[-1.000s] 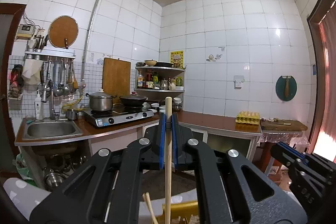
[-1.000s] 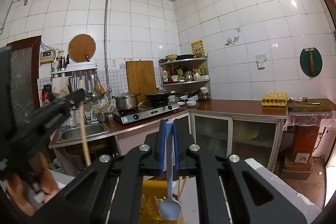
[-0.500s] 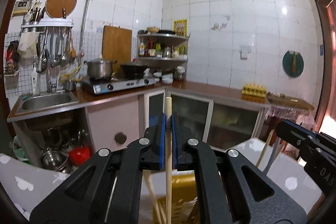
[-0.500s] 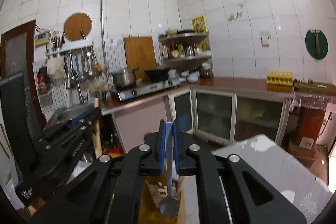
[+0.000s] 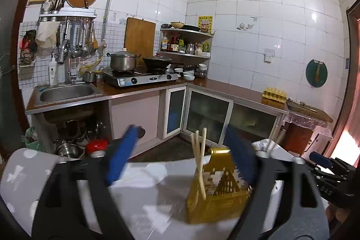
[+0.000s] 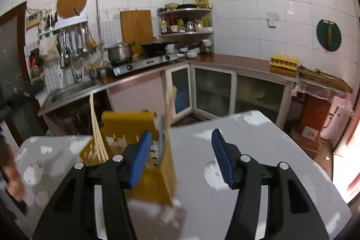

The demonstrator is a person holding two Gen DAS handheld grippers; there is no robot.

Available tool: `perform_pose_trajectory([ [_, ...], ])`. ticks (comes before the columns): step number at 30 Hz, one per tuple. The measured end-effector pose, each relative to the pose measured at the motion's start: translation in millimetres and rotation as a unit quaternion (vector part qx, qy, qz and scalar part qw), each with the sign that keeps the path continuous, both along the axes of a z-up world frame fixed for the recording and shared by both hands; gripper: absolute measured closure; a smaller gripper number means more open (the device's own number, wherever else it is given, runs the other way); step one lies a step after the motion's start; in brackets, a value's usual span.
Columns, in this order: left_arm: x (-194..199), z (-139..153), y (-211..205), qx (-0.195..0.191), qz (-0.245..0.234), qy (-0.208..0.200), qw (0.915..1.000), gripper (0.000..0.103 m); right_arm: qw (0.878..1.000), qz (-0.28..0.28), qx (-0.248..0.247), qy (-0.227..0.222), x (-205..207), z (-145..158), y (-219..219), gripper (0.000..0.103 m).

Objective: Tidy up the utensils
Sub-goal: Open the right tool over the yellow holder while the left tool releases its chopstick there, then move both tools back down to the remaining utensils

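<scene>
A yellow slotted utensil holder (image 5: 216,186) stands on the grey-clothed table (image 5: 144,174). Wooden chopsticks (image 5: 199,159) lean in it, between the wide-apart blue pads of my left gripper (image 5: 181,154), whose jaws are opening and touch nothing. In the right wrist view the holder (image 6: 128,127) sits left of centre with the chopsticks (image 6: 96,127) at its left side. A pale spoon (image 6: 169,109), blurred, hangs bowl-down along the holder's right edge, loose between the opening jaws of my right gripper (image 6: 180,159). Whether the spoon is inside the holder I cannot tell.
The table's far edge (image 6: 247,114) drops to the kitchen floor. Beyond are the counter with sink (image 5: 67,91), stove (image 5: 139,79) and glass-door cabinets (image 5: 209,118). My right gripper's body (image 5: 326,174) shows at the right edge. A hand (image 6: 9,172) is at the left.
Both grippers came down over the table and the holder. The left let go of the chopstick and the right let go of the spoon; both sets of jaws now stand apart.
</scene>
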State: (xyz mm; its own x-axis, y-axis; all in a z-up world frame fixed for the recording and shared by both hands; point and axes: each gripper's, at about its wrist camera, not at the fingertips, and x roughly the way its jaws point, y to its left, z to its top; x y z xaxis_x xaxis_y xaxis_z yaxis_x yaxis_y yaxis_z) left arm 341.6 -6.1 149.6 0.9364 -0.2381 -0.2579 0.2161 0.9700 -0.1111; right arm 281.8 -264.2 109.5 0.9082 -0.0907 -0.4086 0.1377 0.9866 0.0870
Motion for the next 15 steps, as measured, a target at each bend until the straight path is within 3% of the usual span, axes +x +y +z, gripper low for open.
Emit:
perform_pose_trajectory([
  [1,-13.1,2.1,8.1,0.000,0.006,-0.003,1.0000,0.006,1.000,-0.001,0.000,0.004,-9.7,-2.0,-0.1,0.040],
  [4,-45.3,2.6,25.7,-0.002,0.015,-0.001,0.9999,0.005,1.000,-0.003,-0.001,0.018,-37.5,-9.1,3.5,0.030],
  [9,-75.6,-20.4,41.0,0.003,0.019,0.042,0.9989,0.005,0.998,0.004,-0.001,0.057,-70.7,-38.4,18.9,0.029],
  [15,-96.9,-76.4,38.5,0.059,0.009,0.098,0.9934,0.005,0.994,0.006,0.005,0.109,-98.6,-88.4,34.7,0.029],
])
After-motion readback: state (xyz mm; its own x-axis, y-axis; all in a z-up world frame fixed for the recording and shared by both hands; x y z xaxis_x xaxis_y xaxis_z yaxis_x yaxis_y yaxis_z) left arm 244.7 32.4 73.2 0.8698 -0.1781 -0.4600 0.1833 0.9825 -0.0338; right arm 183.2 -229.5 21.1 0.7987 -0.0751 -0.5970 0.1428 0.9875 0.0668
